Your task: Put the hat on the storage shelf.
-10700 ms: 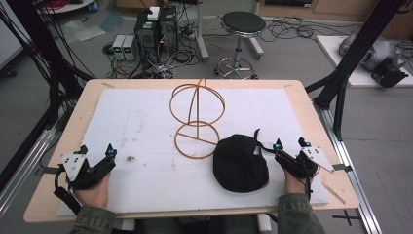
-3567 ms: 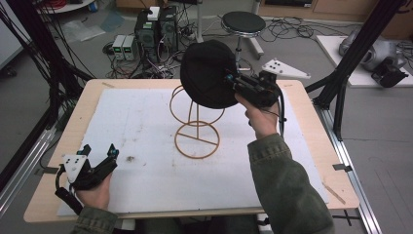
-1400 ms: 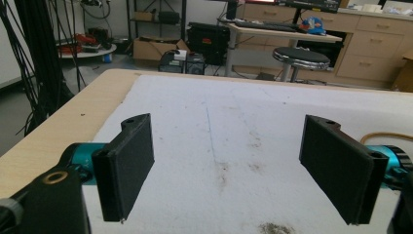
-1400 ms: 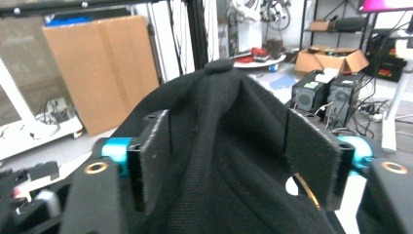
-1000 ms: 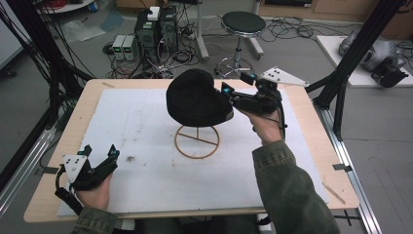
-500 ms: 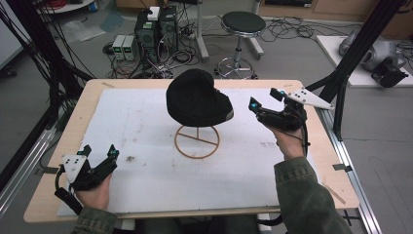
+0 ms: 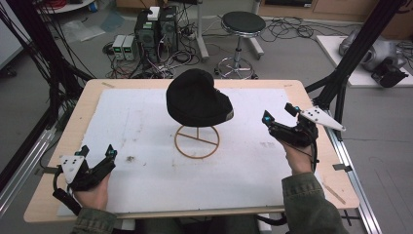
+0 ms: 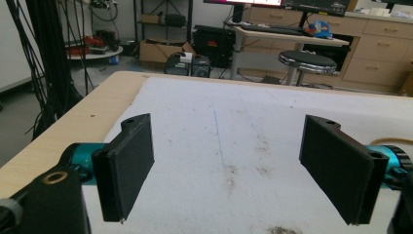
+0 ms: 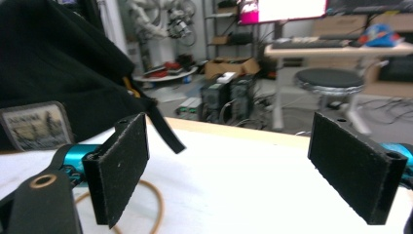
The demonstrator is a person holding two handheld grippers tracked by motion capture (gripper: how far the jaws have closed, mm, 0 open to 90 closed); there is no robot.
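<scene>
At the middle of the table (image 7: pixel 73 114), nearer its far edge, the black cap (image 7: pixel 197 100) sits on the wire stand (image 7: pixel 197 142). The right gripper (image 7: pixel 280 119), near the right edge, has just been opening its jaws and holds nothing between them. The left gripper (image 7: pixel 97 155) rests near the front left corner, jaws wide and empty.

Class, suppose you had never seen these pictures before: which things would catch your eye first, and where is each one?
A black cap perched on a wire hat stand dominates the middle of the white table. To its right, the right gripper hovers with jaws open and nothing between them. At the near left corner, the left gripper rests open on the table.
</scene>
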